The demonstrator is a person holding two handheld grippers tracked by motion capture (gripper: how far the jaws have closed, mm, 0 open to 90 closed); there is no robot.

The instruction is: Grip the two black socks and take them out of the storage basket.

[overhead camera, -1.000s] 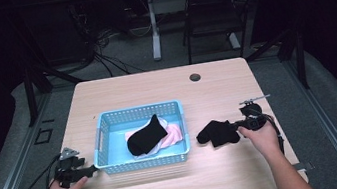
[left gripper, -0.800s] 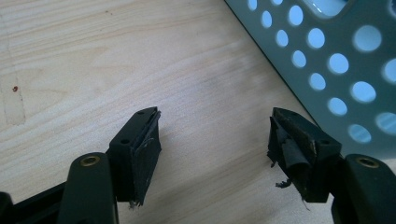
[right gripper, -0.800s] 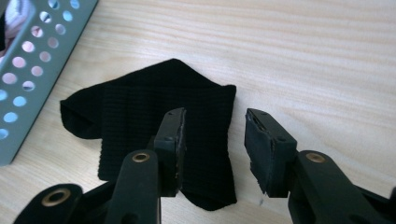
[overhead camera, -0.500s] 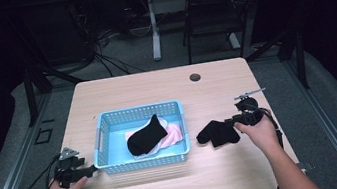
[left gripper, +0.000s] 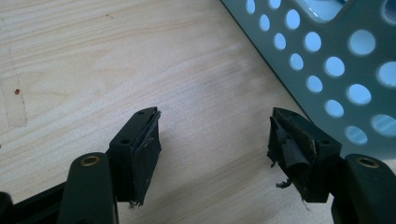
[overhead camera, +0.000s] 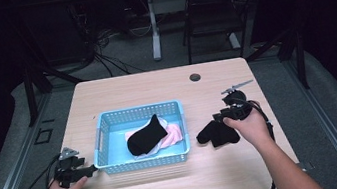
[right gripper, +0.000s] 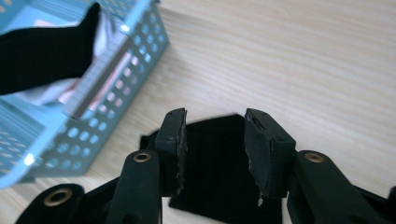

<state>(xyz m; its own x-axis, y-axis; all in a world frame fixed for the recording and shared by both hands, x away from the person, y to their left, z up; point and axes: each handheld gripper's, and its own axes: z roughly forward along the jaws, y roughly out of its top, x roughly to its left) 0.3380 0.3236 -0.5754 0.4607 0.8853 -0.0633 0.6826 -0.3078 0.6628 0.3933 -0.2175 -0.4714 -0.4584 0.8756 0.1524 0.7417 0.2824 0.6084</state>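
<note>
high view
table [overhead camera: 155, 84]: light wood, one basket [overhead camera: 142, 162] near centre, a little to the left.
basket contents: a black sock [overhead camera: 145, 136] lying over pale pink and white cloth [overhead camera: 173, 135].
loose sock [overhead camera: 217, 133]: black, flat on the table at 3 o'clock of the basket, just beside its right wall; long axis cannot be read here.
right gripper [overhead camera: 225, 116]: over the loose sock's far right edge; the nearer hand by a wide margin.
left gripper [overhead camera: 84, 170]: at 9 o'clock of the basket's near corner, well apart from the loose sock.

left gripper view
left gripper [left gripper: 212, 142]: jaws wide apart, nothing between them, bare wood beneath.
basket [left gripper: 336, 70]: its perforated wall at 2 o'clock, just beside the right-hand jaw.

right gripper view
right gripper [right gripper: 215, 149]: jaws partly apart, not clamped; the loose sock [right gripper: 219, 186] lies directly under and between them.
basket [right gripper: 112, 88]: at 10 o'clock, black sock [right gripper: 42, 51] inside.
judgement: the sock sits straight below the right gripper; lowering and closing looks enough for a grasp.
</note>
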